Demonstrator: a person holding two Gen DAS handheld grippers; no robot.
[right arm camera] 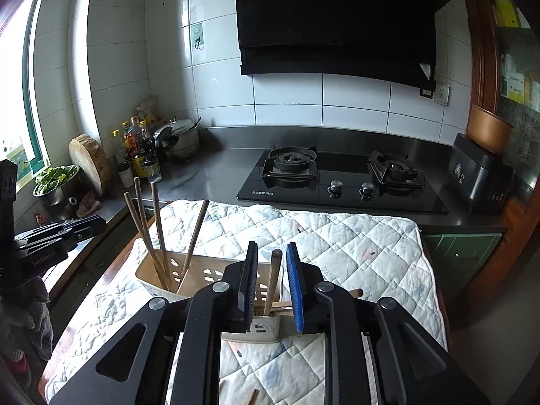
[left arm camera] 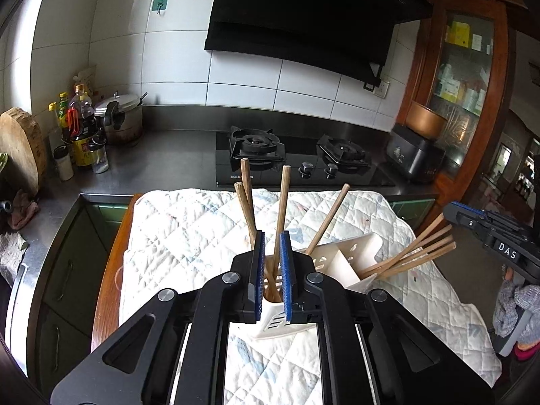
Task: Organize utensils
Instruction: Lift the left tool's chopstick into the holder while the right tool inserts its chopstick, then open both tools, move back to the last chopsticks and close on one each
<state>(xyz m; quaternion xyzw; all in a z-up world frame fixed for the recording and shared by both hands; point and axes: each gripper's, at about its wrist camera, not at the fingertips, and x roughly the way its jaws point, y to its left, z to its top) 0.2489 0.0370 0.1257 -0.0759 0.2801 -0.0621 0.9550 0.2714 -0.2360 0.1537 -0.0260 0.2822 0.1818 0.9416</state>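
Note:
A white plastic utensil caddy (left arm camera: 344, 263) with slotted compartments stands on a quilted cloth (left arm camera: 189, 229). Several wooden chopsticks (left arm camera: 281, 209) stand in its left compartment, and more chopsticks (left arm camera: 415, 256) lean out of the right one. My left gripper (left arm camera: 272, 263) hovers over the left compartment, jaws slightly apart around a chopstick without pressing it. In the right wrist view the caddy (right arm camera: 175, 270) sits just ahead. My right gripper (right arm camera: 272, 280) is open above the right compartment, a chopstick (right arm camera: 272, 280) standing loose between its fingers.
A gas hob (right arm camera: 341, 179) lies behind the cloth on a steel counter. Bottles (left arm camera: 81, 128), a pot (left arm camera: 118, 118) and a round cutting board (left arm camera: 20, 148) stand at the left. A black appliance (right arm camera: 479, 175) sits at the right. One loose chopstick end (right arm camera: 251, 396) lies on the cloth near me.

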